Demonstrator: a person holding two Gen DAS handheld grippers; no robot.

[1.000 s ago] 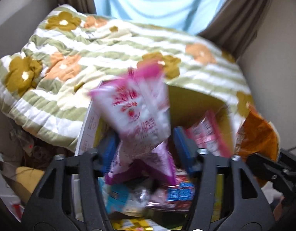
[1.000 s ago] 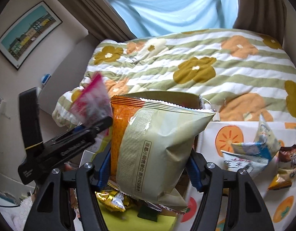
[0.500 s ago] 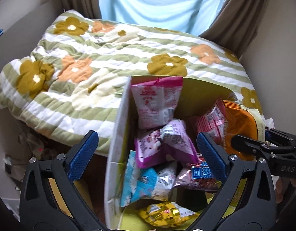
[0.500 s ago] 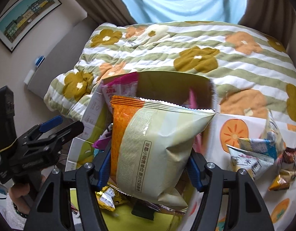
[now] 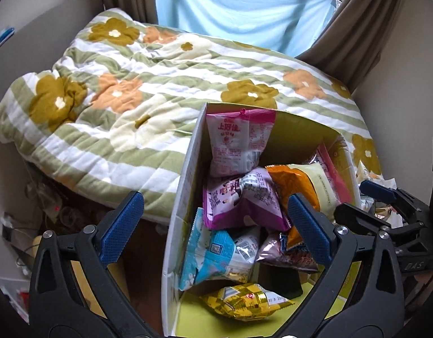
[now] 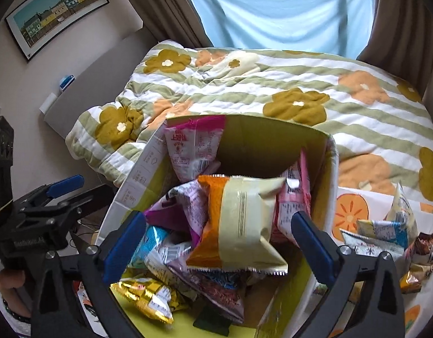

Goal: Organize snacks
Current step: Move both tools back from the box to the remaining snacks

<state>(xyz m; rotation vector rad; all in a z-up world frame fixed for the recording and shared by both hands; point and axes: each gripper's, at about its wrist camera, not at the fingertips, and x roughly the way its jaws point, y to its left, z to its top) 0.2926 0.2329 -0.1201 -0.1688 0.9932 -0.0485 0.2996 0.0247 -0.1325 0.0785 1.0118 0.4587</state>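
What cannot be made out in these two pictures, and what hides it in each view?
- Box bottom: both wrist views, covered by piled snack packets.
- Dark flat item in the box: both views, half under packets, kind unclear.
- Loose packets on the orange-print cloth: right wrist view, cut off by the right edge, so their count is unclear.
- Floor clutter under the quilt: left wrist view, dark and too small.

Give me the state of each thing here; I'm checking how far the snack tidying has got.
Box: open-topped, holding many packets.
Orange and cream packet: released, lying on top of the pile.
Pink packet: upright against the back corner.
Left gripper: open, empty.
Right gripper: fingers just opened, empty.
Loose packets: outside the box.
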